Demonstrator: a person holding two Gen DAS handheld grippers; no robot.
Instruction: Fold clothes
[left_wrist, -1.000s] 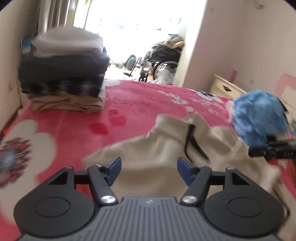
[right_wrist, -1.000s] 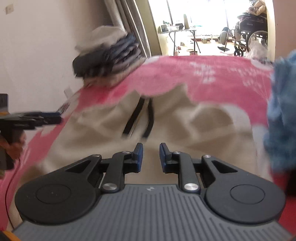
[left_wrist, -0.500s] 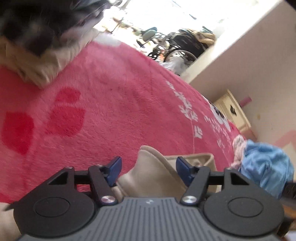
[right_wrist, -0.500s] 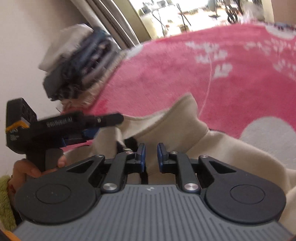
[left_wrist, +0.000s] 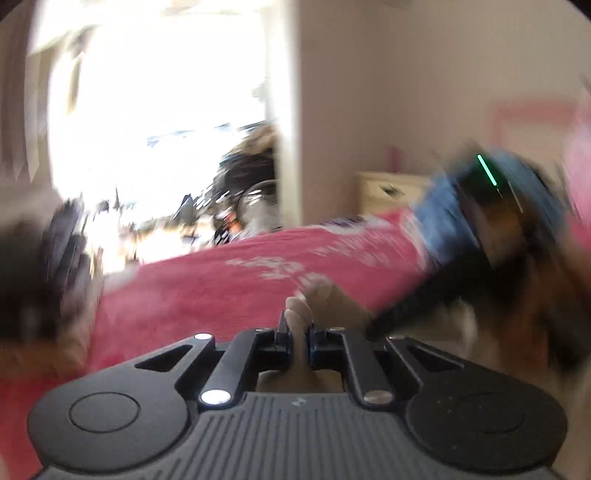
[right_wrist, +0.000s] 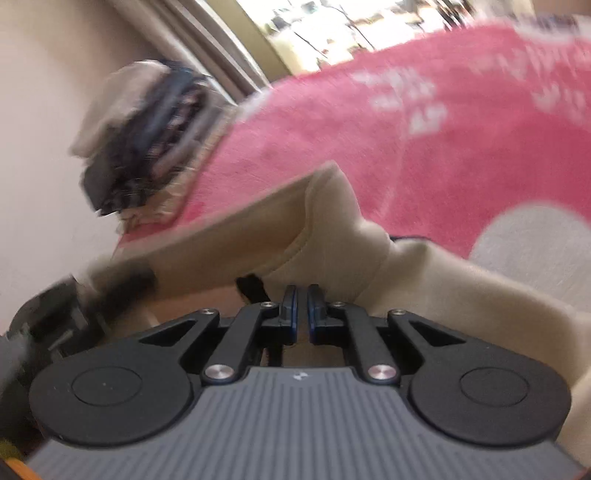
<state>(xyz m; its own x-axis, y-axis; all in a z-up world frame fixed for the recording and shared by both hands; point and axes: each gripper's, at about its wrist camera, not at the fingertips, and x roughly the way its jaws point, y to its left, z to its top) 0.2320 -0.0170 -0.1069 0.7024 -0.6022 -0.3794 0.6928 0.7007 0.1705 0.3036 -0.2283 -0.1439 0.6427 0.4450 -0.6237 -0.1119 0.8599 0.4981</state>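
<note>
Having just been closed, the left tool is now clamped on a fold of the beige garment, which lies on the pink bed cover. The right tool has been narrowed too, its jaws nearly together; whether cloth is pinched there cannot be told. A two-point hold seems prepared, so a fold can probably be started.
</note>
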